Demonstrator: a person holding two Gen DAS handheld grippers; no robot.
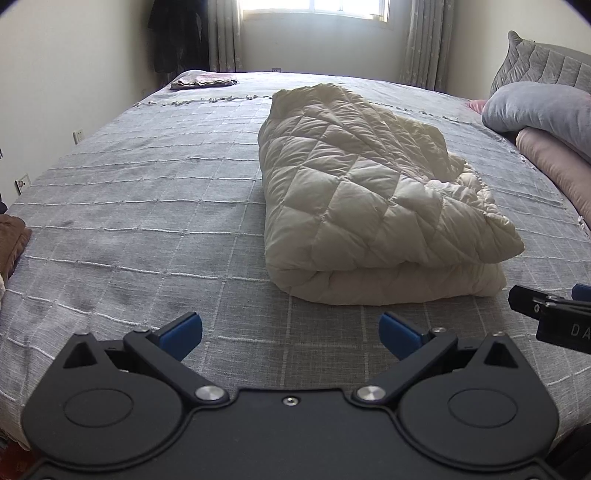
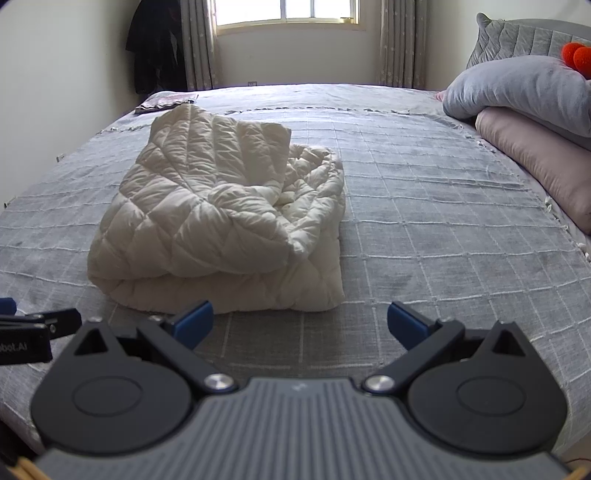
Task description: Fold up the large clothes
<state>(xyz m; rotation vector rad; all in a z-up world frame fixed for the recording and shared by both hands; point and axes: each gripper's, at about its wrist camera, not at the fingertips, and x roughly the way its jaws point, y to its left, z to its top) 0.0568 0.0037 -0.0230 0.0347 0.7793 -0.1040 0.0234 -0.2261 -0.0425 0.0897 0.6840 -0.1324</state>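
Right, far L of the left wrist view there's a brown fabric item at the bed's edge, only partly in frame. Up in the back L corner of the bed, a small folded pinkish cloth lies flat, w/ dark clothing hanging on the wall behind it. The left gripper hovers low over the grey grid-pattern bedspread, its 2 blue-padded fingers spread wide w/ nothing between them. Just beyond it, centre of the bed, sits the cream quilted puffer garment, folded over into a thick bundle, top layer rumpled and slack toward the R. Next, the right gripper, also low over the bedspread near the bundle's front edge, jaws wide apart, holding nothing, not touching the garment. Each tong pokes into the other's view at the side. Far R: a grey pillow stacked on a pink pillow by the grey quilted headboard, w/ 2 orange pom-poms on top. Window w/ curtains at the back.
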